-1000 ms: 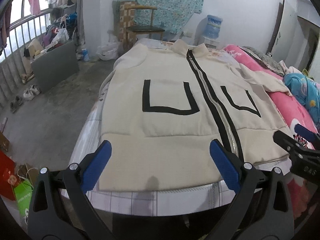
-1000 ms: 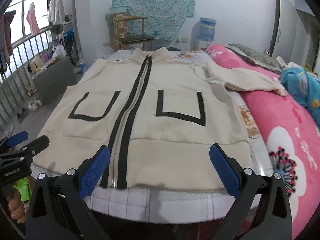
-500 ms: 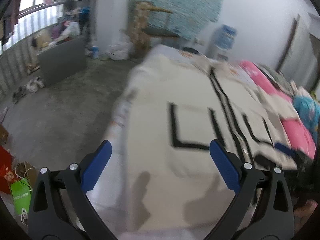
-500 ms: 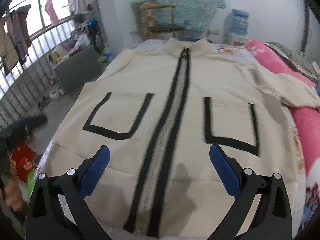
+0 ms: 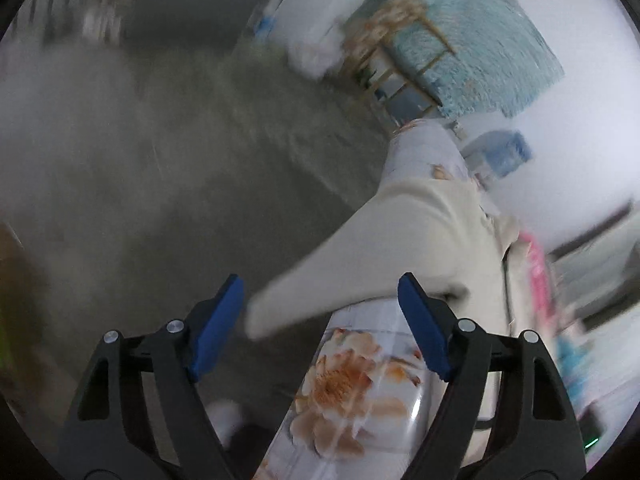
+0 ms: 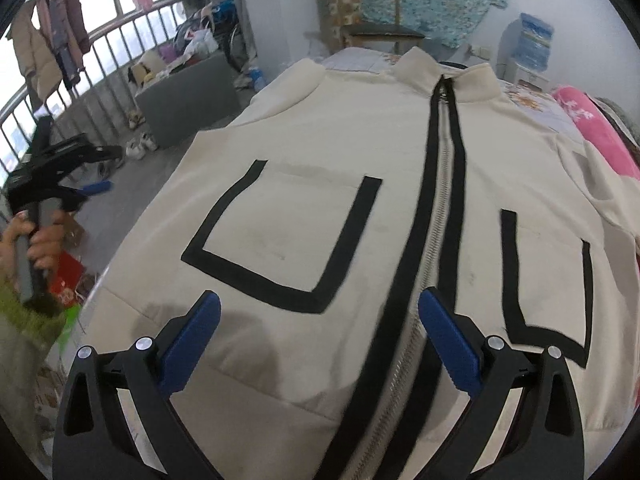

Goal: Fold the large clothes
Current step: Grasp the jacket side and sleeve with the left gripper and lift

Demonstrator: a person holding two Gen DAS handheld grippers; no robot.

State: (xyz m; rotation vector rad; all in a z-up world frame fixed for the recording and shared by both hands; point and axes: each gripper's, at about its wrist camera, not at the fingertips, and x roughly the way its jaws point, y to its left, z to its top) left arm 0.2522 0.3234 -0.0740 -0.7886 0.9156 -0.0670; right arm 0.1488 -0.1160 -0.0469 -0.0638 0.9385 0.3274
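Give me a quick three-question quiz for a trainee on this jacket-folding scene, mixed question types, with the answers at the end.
1. True or false: the jacket lies front up with its zipper closed.
2. Multiple choice: in the left wrist view, what lies ahead of the left gripper, between its fingers? A) the collar B) a sleeve C) a shoe
3. Fill in: the right gripper hovers over the jacket's ____ part, holding nothing.

Key
1. True.
2. B: the sleeve hangs off the bed edge; the jaws are closing, with no pad seen pressing on it.
3. Lower, near the hem.
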